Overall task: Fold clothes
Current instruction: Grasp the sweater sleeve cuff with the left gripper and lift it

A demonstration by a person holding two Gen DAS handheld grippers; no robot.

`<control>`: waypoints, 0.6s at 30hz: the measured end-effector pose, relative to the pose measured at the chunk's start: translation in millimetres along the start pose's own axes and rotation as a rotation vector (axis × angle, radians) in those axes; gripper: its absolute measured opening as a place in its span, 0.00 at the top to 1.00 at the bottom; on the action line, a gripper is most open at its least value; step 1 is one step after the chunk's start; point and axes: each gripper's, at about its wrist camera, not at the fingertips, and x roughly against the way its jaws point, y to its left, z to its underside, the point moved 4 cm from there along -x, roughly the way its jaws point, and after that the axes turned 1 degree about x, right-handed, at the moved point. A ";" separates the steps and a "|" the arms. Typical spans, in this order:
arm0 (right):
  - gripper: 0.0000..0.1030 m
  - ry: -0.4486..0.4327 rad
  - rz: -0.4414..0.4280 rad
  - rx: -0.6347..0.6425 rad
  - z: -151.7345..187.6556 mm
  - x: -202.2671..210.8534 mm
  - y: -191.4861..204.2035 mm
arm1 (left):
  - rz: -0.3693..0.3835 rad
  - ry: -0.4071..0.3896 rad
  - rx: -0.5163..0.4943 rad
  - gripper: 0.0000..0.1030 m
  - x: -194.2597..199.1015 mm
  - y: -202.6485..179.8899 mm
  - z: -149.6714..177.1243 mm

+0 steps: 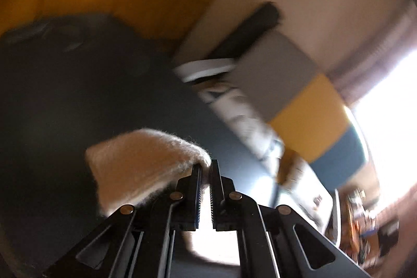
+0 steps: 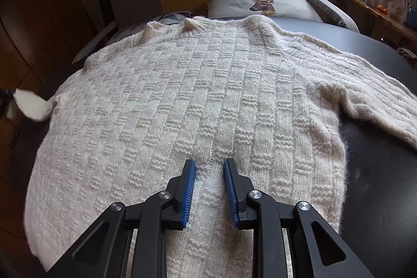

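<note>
Now | left tongs (image 1: pixel 206 168) pinching, seemingly, sweater cuff (image 1: pixel 146 163) | right tongs (image 2: pixel 209 166) spread over flat sweater (image 2: pixel 182 95)

Fuzzy knitted wool sweater (image 2: pixel 182 100); glossy leather seat (image 2: pixel 378 153).

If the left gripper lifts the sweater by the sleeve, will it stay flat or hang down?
The sweater is probably floppy: the sleeve end already droops beside the left gripper. Its thick, fuzzy knit likely grips the pads well. It looks bulky, so perhaps fairly heavy.
</note>
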 end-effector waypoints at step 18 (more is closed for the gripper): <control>0.76 -0.022 -0.061 -0.055 2.0 -0.3 -6.8 | 0.245 0.143 -0.549 0.96 -10.5 -267.1 114.1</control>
